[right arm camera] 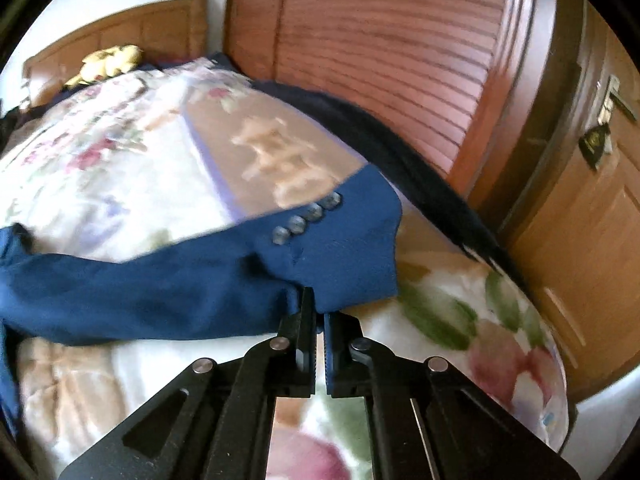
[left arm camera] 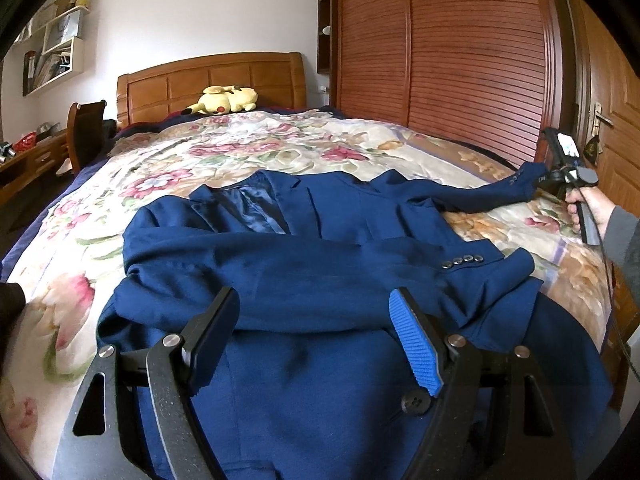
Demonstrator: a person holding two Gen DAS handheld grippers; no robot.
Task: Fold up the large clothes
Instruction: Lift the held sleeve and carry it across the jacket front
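A blue suit jacket (left arm camera: 320,248) lies front up on the floral bedspread (left arm camera: 240,148). One sleeve is folded across its chest, with cuff buttons (left arm camera: 460,261) showing. My left gripper (left arm camera: 314,300) is open and empty, hovering over the jacket's lower part. My right gripper (right arm camera: 319,304) is shut on the cuff of the other sleeve (right arm camera: 320,240), which stretches out to the right; it also shows in the left wrist view (left arm camera: 560,176) at the bed's right edge.
A yellow plush toy (left arm camera: 224,100) lies by the wooden headboard (left arm camera: 208,80). A wooden wardrobe (left arm camera: 440,48) and a door (left arm camera: 616,128) stand right of the bed. A chair (left arm camera: 86,132) and desk are at the left.
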